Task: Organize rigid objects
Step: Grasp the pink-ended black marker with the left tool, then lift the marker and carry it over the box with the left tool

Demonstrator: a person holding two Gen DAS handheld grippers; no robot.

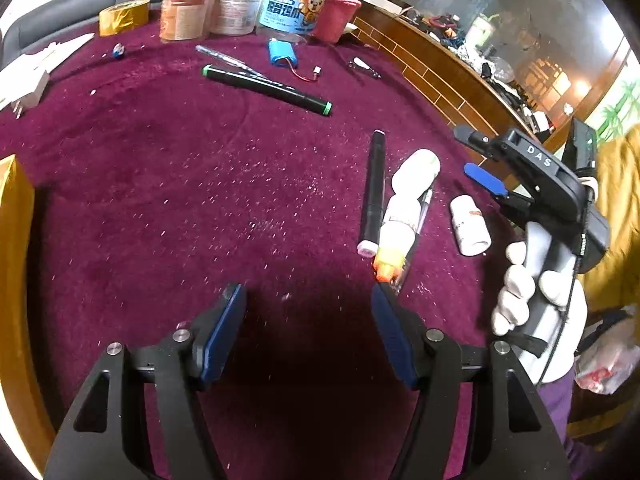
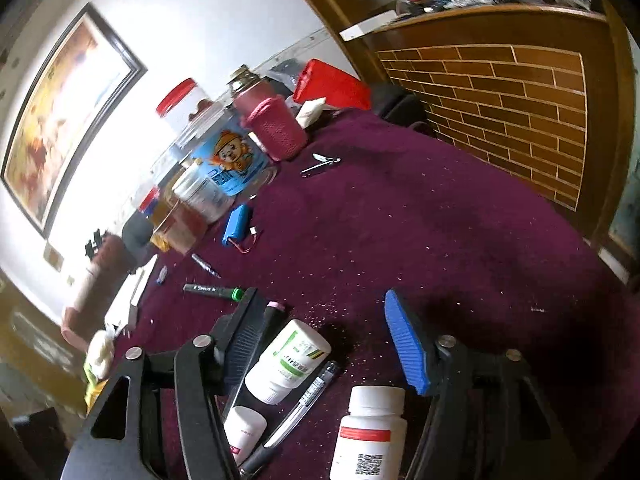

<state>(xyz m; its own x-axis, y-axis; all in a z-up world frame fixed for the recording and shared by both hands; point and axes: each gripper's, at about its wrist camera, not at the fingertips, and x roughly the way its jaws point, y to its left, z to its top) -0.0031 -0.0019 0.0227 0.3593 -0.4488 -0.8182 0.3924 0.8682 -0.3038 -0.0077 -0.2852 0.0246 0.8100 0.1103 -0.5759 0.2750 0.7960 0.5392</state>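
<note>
Maroon-carpeted counter (image 1: 168, 184), jars ranked along its far edge. Left gripper (image 1: 308, 316): jaws apart, empty; the orange-capped glue bottle (image 1: 396, 228) lies just beyond its right jaw, possibly touching. Right gripper (image 2: 320, 336): jaws apart, a green-labelled white bottle (image 2: 288, 360) lying between them, red-banded bottle (image 2: 370, 432) nearer the camera.
</note>
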